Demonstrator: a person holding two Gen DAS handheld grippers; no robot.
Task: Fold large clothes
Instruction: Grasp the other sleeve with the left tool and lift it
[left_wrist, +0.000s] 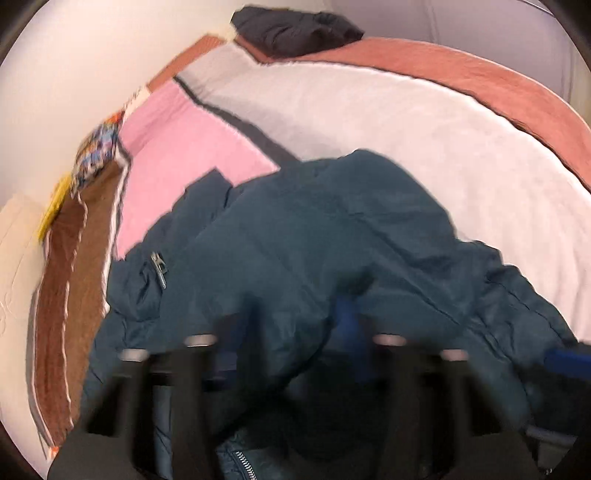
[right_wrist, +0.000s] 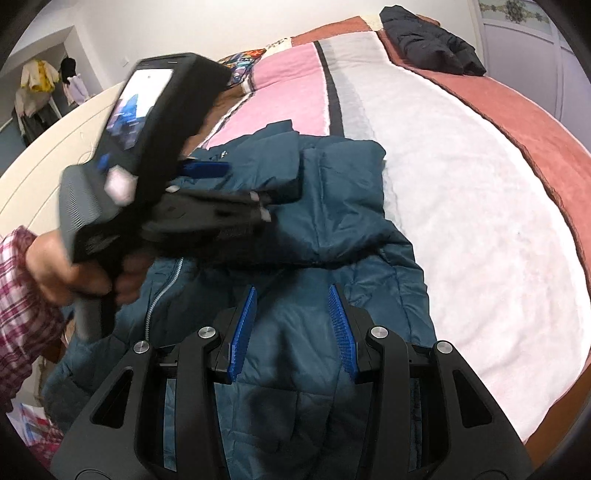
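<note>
Your teal puffer jacket (right_wrist: 332, 221) lies bunched on the bed's white blanket (right_wrist: 480, 240), partly folded. Your right gripper (right_wrist: 291, 321) hovers over it, jaws spread wide and holding nothing. Your left gripper (right_wrist: 255, 206) is blurry; I cannot tell its jaws. Next, you should grab an edge and fold it over.

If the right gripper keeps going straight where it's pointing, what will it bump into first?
Probably the teal puffer jacket: the right gripper is open just above it, pointing along its fabric toward the folded top part. Depth is hard to judge.

Striped blanket (right_wrist: 461, 192) covers the bed; black garment (right_wrist: 432, 42) at its far end.
</note>
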